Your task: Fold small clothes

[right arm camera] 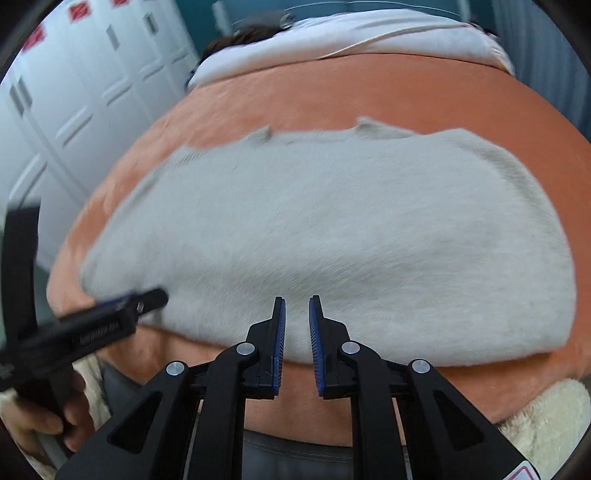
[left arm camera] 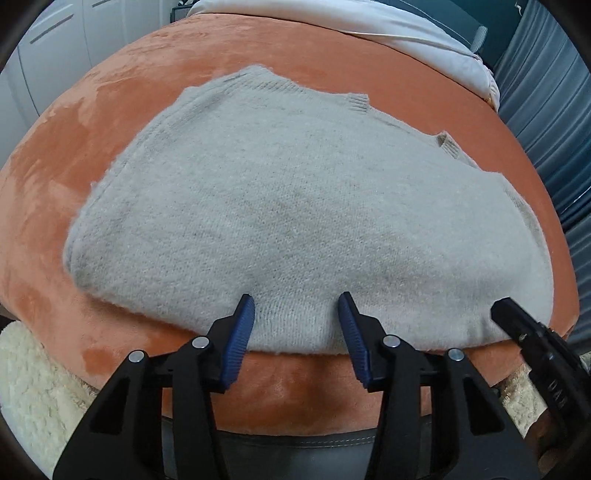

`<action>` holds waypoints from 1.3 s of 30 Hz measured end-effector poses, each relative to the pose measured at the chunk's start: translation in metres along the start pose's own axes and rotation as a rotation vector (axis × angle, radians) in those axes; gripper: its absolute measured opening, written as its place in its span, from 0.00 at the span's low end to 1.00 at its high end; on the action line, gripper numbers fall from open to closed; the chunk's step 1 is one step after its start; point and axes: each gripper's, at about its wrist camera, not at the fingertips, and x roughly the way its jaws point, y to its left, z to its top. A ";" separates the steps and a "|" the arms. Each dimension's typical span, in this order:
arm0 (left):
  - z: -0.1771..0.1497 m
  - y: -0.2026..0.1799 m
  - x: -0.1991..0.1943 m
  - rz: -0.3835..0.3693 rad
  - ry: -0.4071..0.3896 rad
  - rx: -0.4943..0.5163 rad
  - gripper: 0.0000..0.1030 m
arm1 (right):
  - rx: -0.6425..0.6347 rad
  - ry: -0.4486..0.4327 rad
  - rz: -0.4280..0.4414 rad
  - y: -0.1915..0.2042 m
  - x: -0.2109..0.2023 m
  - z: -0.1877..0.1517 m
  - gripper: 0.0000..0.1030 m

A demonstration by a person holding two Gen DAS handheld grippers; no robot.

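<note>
A light grey knitted sweater (left arm camera: 295,206) lies folded flat on an orange plush bed cover (left arm camera: 110,122). It also shows in the right wrist view (right arm camera: 332,236), blurred by motion. My left gripper (left arm camera: 297,301) is open, its blue-padded fingers standing over the sweater's near edge, empty. My right gripper (right arm camera: 296,306) is open with a narrower gap, over the same near edge further right, empty. The right gripper's tip shows in the left wrist view (left arm camera: 517,317). The left gripper shows at the left of the right wrist view (right arm camera: 107,317), held by a hand.
A white duvet (left arm camera: 369,26) lies across the far end of the bed. White wardrobe doors (right arm camera: 92,74) stand to the left. A cream fleece throw (left arm camera: 29,376) hangs at the bed's near edge. Blue-grey curtains (left arm camera: 554,110) are on the right.
</note>
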 end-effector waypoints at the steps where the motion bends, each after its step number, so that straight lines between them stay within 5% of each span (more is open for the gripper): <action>1: -0.001 0.000 0.002 0.006 -0.002 0.009 0.45 | 0.043 0.013 -0.009 -0.013 0.004 0.001 0.13; 4: -0.005 -0.005 0.003 0.029 -0.017 0.040 0.45 | 0.063 0.080 -0.076 -0.029 0.030 -0.006 0.04; 8: -0.008 -0.006 -0.001 0.046 -0.021 0.061 0.45 | 0.144 -0.013 -0.057 -0.042 -0.007 -0.001 0.09; 11: -0.009 -0.005 -0.002 0.048 -0.022 0.059 0.45 | 0.138 -0.070 -0.162 -0.059 -0.021 -0.002 0.12; 14: -0.007 -0.005 -0.007 0.049 -0.023 0.061 0.45 | 0.265 -0.104 -0.260 -0.099 -0.034 -0.006 0.14; 16: -0.009 0.000 -0.016 0.052 -0.039 0.049 0.45 | 0.348 -0.146 -0.271 -0.122 -0.047 -0.008 0.29; 18: -0.009 0.016 -0.029 0.049 -0.073 -0.011 0.50 | 0.376 -0.150 -0.280 -0.137 -0.051 -0.008 0.42; 21: -0.006 0.058 -0.045 0.031 -0.140 -0.176 0.62 | 0.451 -0.130 -0.229 -0.161 -0.051 -0.015 0.49; 25: -0.001 0.113 -0.037 -0.012 -0.107 -0.390 0.66 | 0.517 -0.068 -0.143 -0.170 -0.033 -0.024 0.56; 27: 0.000 0.127 -0.026 -0.048 -0.089 -0.430 0.61 | 0.516 -0.058 -0.112 -0.169 -0.026 -0.023 0.57; 29: 0.002 0.131 -0.015 -0.118 -0.049 -0.449 0.22 | 0.495 -0.053 -0.126 -0.165 -0.024 -0.017 0.40; 30: 0.002 0.133 -0.013 -0.152 -0.032 -0.472 0.13 | 0.477 -0.061 -0.119 -0.163 -0.026 -0.011 0.21; 35: 0.009 0.132 -0.046 -0.206 -0.079 -0.463 0.07 | 0.462 -0.165 -0.054 -0.164 -0.078 0.008 0.13; 39: 0.002 0.142 -0.060 -0.193 -0.058 -0.441 0.07 | 0.402 -0.117 -0.146 -0.172 -0.085 -0.001 0.12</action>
